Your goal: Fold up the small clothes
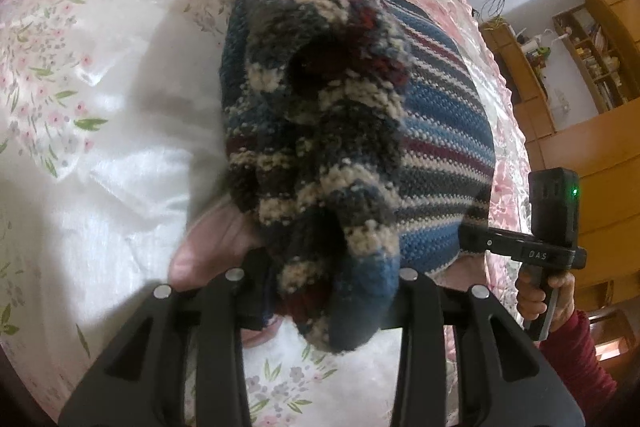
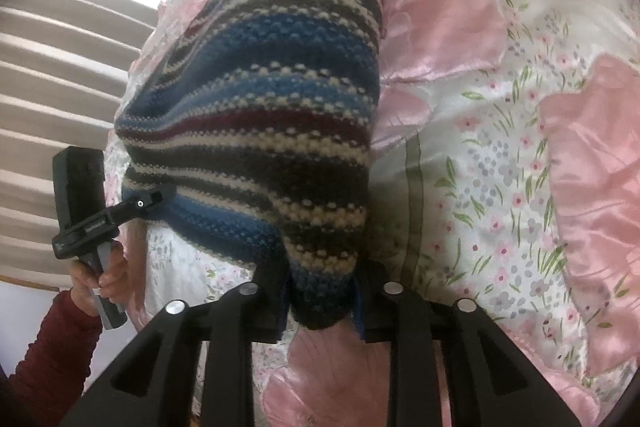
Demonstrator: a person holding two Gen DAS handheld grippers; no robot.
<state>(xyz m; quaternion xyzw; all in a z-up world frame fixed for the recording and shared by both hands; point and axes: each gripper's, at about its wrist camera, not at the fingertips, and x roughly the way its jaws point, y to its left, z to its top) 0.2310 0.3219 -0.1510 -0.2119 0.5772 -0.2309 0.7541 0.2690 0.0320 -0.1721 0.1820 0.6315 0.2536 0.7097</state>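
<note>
Striped knit sweater (image 1: 440, 115) pinched in both left tool (image 1: 320, 291) and right tool (image 2: 320, 303), blocking the floral bedspread (image 2: 500, 147).

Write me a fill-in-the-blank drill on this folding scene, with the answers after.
1. Both grippers are clamped on a striped knitted ____.
2. The left gripper and right gripper hold the garment above a floral ____.
3. The hand holding the right gripper wears a dark ____ sleeve.

Answers: sweater; bedspread; red
</note>
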